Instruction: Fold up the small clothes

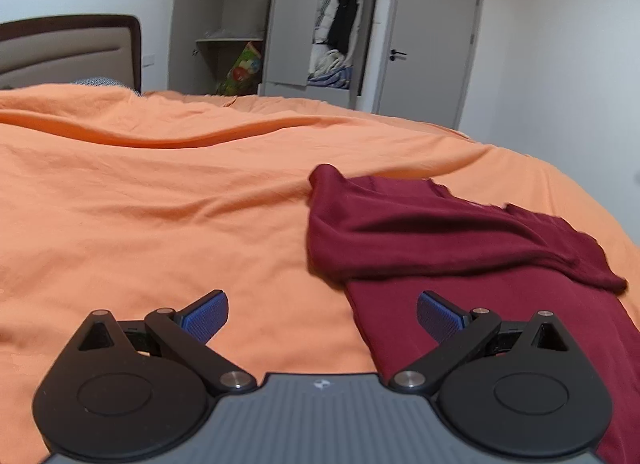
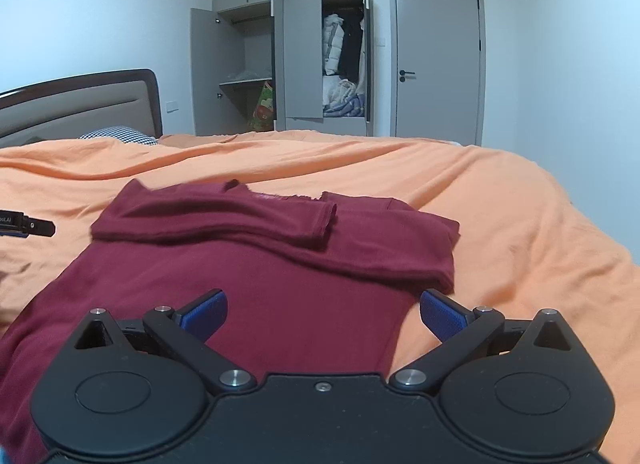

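Maroon shirt (image 2: 240, 288) lies flat on the orange bedspread (image 2: 520, 223), sleeves folded across the chest. Left gripper (image 1: 322, 314) and right gripper (image 2: 323, 314) both gape wide, empty. Next, I reckon: pinch the near hem, fold it upward.

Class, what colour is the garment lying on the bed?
Dark red, maroon garment; the right wrist view shows it best.
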